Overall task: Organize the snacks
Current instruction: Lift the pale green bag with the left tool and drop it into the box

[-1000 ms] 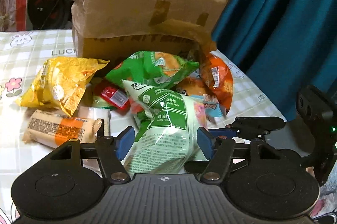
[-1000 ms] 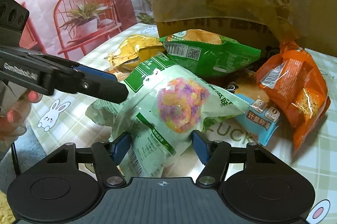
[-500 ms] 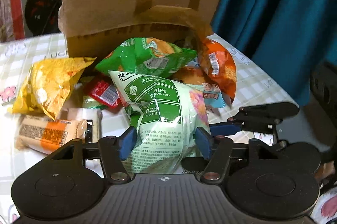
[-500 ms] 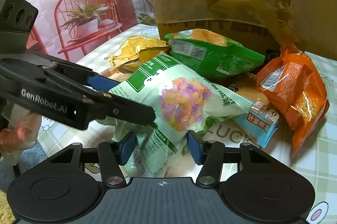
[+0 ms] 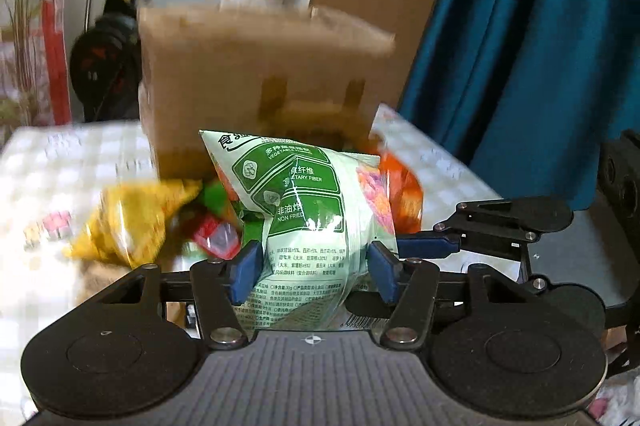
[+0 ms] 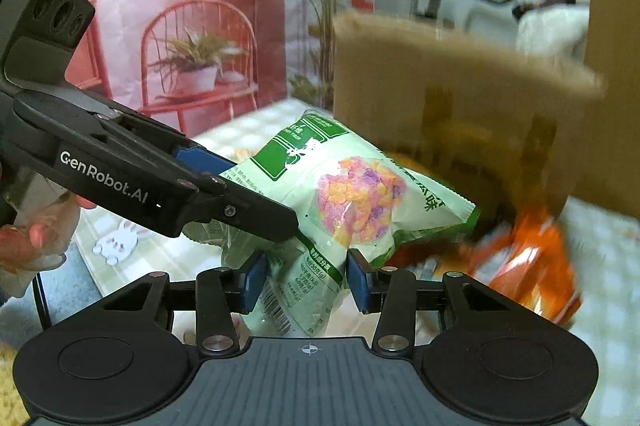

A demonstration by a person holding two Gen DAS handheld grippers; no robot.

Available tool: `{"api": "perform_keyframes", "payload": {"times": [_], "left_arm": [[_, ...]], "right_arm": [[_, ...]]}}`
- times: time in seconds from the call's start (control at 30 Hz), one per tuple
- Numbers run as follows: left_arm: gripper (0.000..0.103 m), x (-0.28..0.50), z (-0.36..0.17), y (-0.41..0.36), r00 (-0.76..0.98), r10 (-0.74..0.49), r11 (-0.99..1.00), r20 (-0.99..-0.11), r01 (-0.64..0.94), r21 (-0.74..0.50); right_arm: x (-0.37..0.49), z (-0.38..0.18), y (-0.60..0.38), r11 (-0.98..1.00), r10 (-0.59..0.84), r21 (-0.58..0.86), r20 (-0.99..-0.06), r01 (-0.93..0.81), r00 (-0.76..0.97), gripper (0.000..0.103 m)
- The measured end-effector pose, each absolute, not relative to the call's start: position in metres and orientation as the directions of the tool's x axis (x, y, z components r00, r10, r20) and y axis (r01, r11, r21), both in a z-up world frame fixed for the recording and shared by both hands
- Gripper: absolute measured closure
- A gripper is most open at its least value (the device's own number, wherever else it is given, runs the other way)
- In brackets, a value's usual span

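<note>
Snack bag (image 5: 308, 226) looked light, puffy and crinkly. Both the left tongs (image 5: 311, 270) and right tongs (image 6: 306, 280) had just closed, pinching its lower end, the sensible hold.

one pale green snack bag (image 5: 308, 226), one yellow bag (image 5: 132, 222), one orange bag (image 6: 528, 258), one cardboard box (image 5: 248, 81), two tongs (image 5: 312, 268).
</note>
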State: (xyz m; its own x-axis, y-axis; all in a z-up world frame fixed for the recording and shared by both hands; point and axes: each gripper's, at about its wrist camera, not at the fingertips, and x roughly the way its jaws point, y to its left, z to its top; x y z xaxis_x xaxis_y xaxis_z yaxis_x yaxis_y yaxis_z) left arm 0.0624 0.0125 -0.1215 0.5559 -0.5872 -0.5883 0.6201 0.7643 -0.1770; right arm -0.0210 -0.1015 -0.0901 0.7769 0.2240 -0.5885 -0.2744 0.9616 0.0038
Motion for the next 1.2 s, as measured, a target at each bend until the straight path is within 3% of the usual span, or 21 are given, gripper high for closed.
{"api": "perform_keyframes", "payload": {"times": [0.5, 1.0, 1.1, 1.13, 1.2], "left_arm": [[0.042, 0.130, -0.026, -0.034, 0.703, -0.584, 0.791, -0.407, 0.606, -0.088], [0.042, 0.261, -0.018, -0.067, 0.689, -0.538, 0.833, -0.486, 0.524, -0.179], [0.041, 0.271, -0.021, -0.074, 0.678, -0.533, 0.836, -0.506, 0.512, -0.195], [0.040, 0.273, -0.023, -0.074, 0.678, -0.532, 0.838, -0.507, 0.508, -0.200], [0.036, 0.272, -0.026, -0.071, 0.683, -0.522, 0.845, -0.512, 0.495, -0.201]], "right_arm": [[0.055, 0.024, -0.148, 0.921, 0.201, -0.222, -0.430, -0.319, 0.880, 0.062], [0.197, 0.025, -0.205, 0.931, 0.190, -0.201, -0.445, -0.305, 0.875, 0.062], [0.206, 0.017, -0.220, 0.949, 0.173, -0.164, -0.435, -0.267, 0.884, 0.060], [0.209, 0.015, -0.225, 0.956, 0.160, -0.155, -0.437, -0.249, 0.885, 0.053], [0.209, 0.010, -0.234, 0.965, 0.140, -0.139, -0.438, -0.221, 0.888, 0.050]]}}
